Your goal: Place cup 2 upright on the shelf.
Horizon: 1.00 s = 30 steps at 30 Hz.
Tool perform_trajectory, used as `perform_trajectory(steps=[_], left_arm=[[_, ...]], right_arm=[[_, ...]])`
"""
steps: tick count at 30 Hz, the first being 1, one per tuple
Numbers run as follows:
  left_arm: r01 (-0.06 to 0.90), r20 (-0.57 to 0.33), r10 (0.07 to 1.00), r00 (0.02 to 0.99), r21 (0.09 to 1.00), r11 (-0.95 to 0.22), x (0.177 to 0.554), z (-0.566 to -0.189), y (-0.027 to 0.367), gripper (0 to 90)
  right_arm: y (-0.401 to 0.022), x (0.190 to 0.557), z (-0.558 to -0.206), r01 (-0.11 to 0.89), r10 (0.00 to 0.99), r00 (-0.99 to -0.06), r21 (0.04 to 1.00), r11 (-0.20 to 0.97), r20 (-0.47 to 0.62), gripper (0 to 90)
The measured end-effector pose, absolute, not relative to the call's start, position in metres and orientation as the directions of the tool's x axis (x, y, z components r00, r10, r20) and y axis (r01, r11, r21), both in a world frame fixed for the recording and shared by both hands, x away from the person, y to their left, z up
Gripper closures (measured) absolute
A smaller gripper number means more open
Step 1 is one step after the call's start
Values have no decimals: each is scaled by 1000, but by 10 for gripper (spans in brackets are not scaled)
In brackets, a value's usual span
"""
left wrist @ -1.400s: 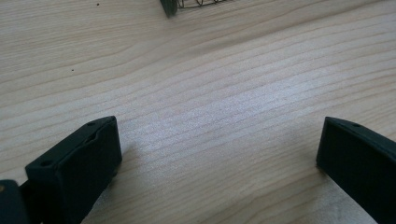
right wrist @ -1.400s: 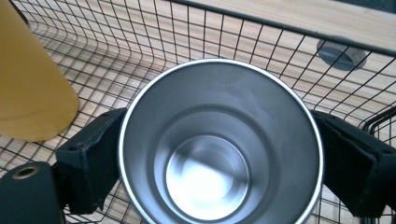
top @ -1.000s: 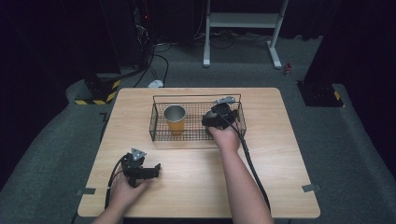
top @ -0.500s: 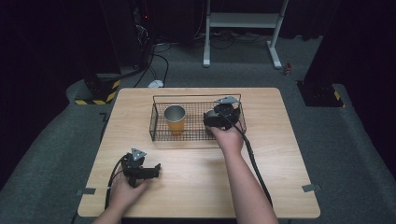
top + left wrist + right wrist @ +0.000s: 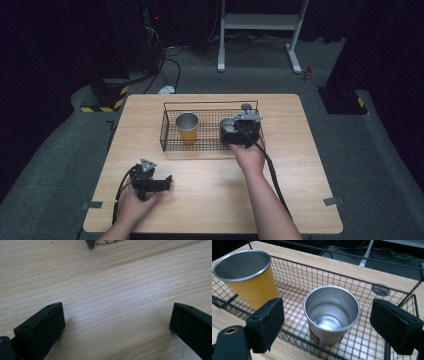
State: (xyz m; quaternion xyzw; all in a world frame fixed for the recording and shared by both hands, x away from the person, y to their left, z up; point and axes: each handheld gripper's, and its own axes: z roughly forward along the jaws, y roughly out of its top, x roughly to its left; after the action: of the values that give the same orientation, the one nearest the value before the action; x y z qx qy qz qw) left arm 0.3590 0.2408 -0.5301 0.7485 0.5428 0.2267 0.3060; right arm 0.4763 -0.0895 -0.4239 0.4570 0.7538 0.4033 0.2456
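The plain silver steel cup stands upright in the right part of the black wire basket, its mouth open to the top and its inside bare. In the right gripper view the right claw is spread wide, one black pad on each side of the cup and neither touching it; the claw hangs just over the basket's near rim. To the cup's left in the same basket stands a yellow cup with a steel rim, upright and apart from the silver one. The basket sits on the far half of the light wooden tabletop. Well apart, near the front left corner, the left claw rests low over bare wood, spread wide and holding nothing.
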Motion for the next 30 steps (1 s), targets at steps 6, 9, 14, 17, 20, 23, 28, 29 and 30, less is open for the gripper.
perform_trajectory(steps=[6,9,14,17,20,23,28,29,30], left_arm=[[674,7,952,308,705,-223,359,-530,241,3],[674,8,951,308,704,-224,359,-530,241,3],[673,9,951,309,704,-226,359,-530,241,3],[672,13,951,310,704,-229,359,-530,241,3],[673,11,951,310,704,-227,359,-530,241,3],[673,11,951,310,704,-228,359,-530,241,3],[673,12,950,311,704,-228,359,-530,241,3],[673,11,950,311,704,-228,359,-530,241,3],[673,11,950,311,704,-228,359,-530,241,3]], right_arm=[[-105,462,-433,483,885,-466,838,254,1,130],[-115,454,-437,481,886,-463,841,247,4,132],[-134,440,-446,483,891,-454,843,238,9,136],[-150,428,-455,485,893,-450,843,234,11,136],[-166,416,-466,505,901,-433,825,256,-14,135],[-184,403,-475,518,908,-418,819,247,-9,137],[-212,387,-492,559,918,-397,793,241,0,135],[-216,383,-496,571,923,-385,786,236,2,134],[-221,381,-501,578,924,-383,779,243,-3,134]])
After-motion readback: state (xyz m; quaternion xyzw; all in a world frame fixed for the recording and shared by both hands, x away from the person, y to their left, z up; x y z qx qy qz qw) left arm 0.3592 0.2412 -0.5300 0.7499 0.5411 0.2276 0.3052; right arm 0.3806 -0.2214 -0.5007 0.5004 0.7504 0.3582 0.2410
